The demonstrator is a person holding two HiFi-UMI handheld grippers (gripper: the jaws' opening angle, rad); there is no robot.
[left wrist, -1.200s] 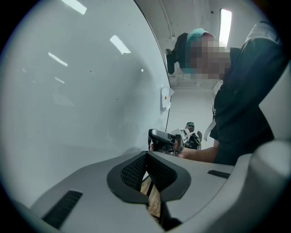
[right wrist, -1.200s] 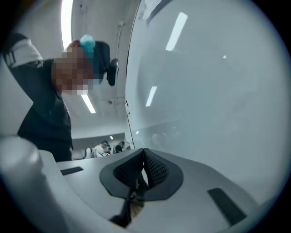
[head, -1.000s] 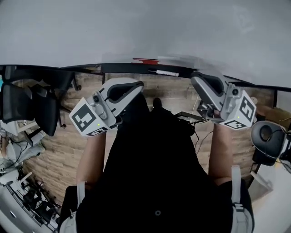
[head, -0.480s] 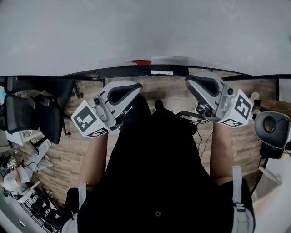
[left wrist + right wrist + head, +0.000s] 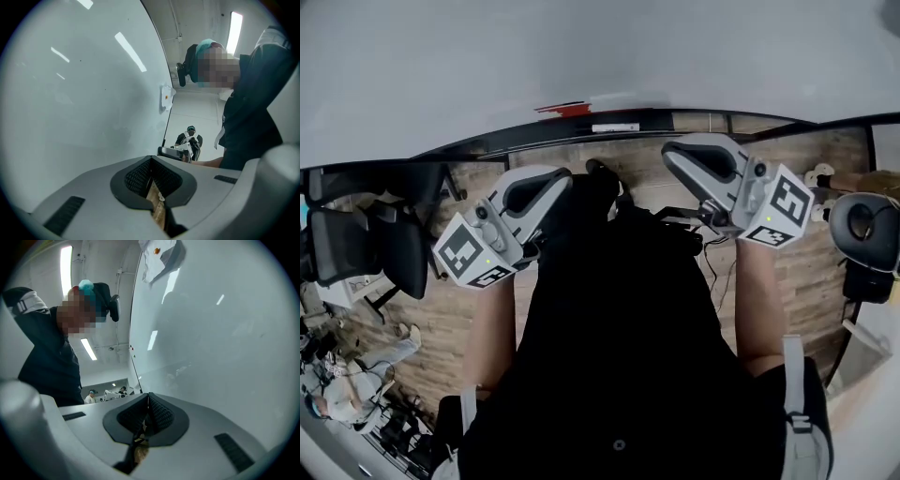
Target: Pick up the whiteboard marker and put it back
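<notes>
A white-barrelled marker [image 5: 615, 127] lies on the dark ledge [image 5: 694, 120] under the whiteboard [image 5: 600, 47], with a red item [image 5: 562, 110] just left of it. Both grippers hover in front of the person's body, short of the ledge and apart from the marker. My left gripper [image 5: 565, 178] is shut with nothing in it; in the left gripper view its pads [image 5: 151, 161] meet, pointing along the whiteboard [image 5: 70, 93]. My right gripper [image 5: 673, 150] is also shut and empty, pads [image 5: 148, 397] together beside the board [image 5: 225, 324].
Black office chairs [image 5: 356, 234] stand at the left on the wood floor [image 5: 422, 319]. Cables and a black headset-like object [image 5: 862, 225] lie at the right. A paper note [image 5: 159, 254] is stuck on the board. Other people [image 5: 190, 140] stand far off.
The ledge and marker have slid up in the head view and tilted. Both grippers stay shut and shifted slightly, the right one up and left, the left one down and left.
</notes>
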